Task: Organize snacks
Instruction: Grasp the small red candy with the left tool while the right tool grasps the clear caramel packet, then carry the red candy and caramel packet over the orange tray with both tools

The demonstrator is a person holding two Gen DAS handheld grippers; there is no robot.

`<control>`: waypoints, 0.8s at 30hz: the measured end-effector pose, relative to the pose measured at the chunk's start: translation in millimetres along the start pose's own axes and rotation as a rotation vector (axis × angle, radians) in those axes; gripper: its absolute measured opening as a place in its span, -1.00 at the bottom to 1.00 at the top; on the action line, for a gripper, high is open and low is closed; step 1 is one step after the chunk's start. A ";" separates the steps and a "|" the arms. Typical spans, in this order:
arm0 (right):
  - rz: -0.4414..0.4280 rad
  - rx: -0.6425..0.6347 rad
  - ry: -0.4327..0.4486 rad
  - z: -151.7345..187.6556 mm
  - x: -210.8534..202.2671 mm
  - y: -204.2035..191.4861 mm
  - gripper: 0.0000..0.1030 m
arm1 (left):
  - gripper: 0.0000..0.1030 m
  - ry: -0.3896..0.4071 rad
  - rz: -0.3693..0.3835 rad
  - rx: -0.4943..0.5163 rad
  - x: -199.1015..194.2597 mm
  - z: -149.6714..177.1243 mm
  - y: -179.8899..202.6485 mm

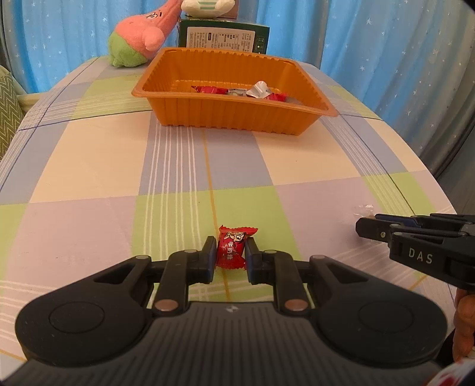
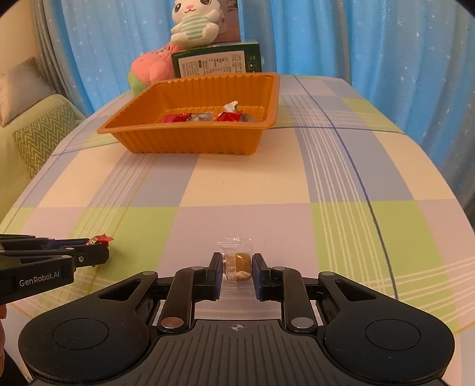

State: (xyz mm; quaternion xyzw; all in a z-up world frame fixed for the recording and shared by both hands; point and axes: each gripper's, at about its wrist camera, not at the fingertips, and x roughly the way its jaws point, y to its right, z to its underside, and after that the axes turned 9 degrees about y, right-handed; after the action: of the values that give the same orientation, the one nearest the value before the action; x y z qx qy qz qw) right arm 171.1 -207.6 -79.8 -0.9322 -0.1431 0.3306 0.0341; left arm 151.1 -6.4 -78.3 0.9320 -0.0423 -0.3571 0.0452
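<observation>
My left gripper (image 1: pixel 230 252) is shut on a red wrapped candy (image 1: pixel 233 248) low over the checked tablecloth; it also shows in the right wrist view (image 2: pixel 99 239). My right gripper (image 2: pixel 237 267) is shut on a clear-wrapped brown snack (image 2: pixel 239 262), also near the cloth. The right gripper appears at the right edge of the left wrist view (image 1: pixel 374 228), and the left gripper at the left edge of the right wrist view (image 2: pixel 98 252). An orange tray (image 1: pixel 225 115) (image 2: pixel 190 142) stands farther back and holds several wrapped snacks (image 1: pixel 255 90) (image 2: pixel 207 116).
Behind the tray stand a green box (image 1: pixel 222 37) (image 2: pixel 216 63), a pink and green plush (image 1: pixel 139 38) (image 2: pixel 148 69) and a white plush (image 2: pixel 193 25). A sofa with cushions (image 2: pixel 38 139) is at the left. Blue curtains hang behind. The table's rounded edge falls away at the right.
</observation>
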 end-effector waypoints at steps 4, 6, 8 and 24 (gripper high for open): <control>-0.001 0.006 0.008 -3.5 -9.0 -3.5 -0.59 | -0.66 0.012 0.000 -0.003 -9.9 -4.9 1.0; -0.003 0.003 0.015 -5.2 -13.9 -5.7 -0.59 | -0.66 0.019 -0.001 0.000 -15.0 -7.4 1.5; -0.006 0.003 0.023 -7.1 -18.8 -7.9 -0.59 | -0.66 0.023 -0.002 0.001 -19.8 -9.7 1.9; -0.015 -0.010 0.072 -23.5 -43.8 -18.6 -0.59 | -0.66 0.068 0.002 0.012 -49.3 -25.0 2.2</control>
State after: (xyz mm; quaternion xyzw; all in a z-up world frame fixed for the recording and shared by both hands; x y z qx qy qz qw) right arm 148.9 -201.7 -31.9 -0.9427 -0.1501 0.2957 0.0372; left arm 131.2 -1.8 -26.9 0.9438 -0.0440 -0.3249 0.0412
